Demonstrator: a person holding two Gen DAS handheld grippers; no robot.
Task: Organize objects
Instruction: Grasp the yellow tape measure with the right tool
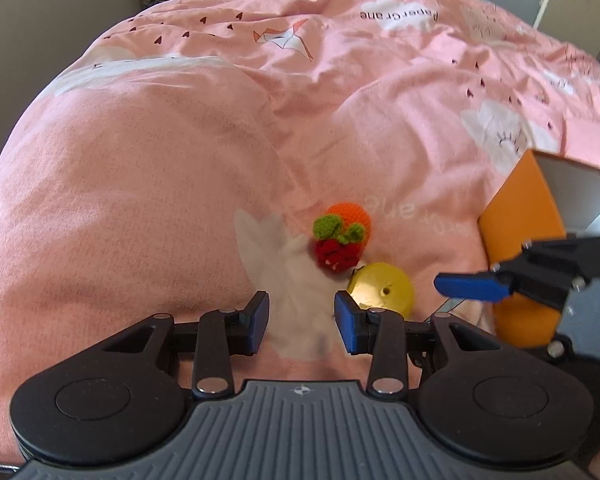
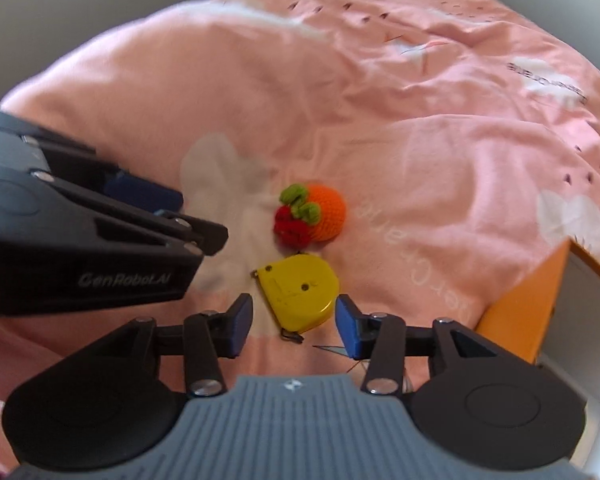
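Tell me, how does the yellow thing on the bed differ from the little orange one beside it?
The yellow tape measure is hard, smooth plastic; the crocheted orange fruit is soft yarn. The tape measure is a flat case lying on its side; the crocheted orange fruit is rounded. The tape measure is plain yellow; the crocheted orange fruit has green leaves and sits against a red knitted piece. Both rest on the pink duvet, ungripped.

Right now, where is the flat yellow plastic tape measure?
The flat yellow plastic tape measure lies on the pink bedspread, just before the right gripper, near the crocheted orange and red fruits.

crochet orange [image 2: 329, 212] | touching crochet strawberry [image 2: 291, 229] | yellow tape measure [image 2: 298, 294] flat, just beside
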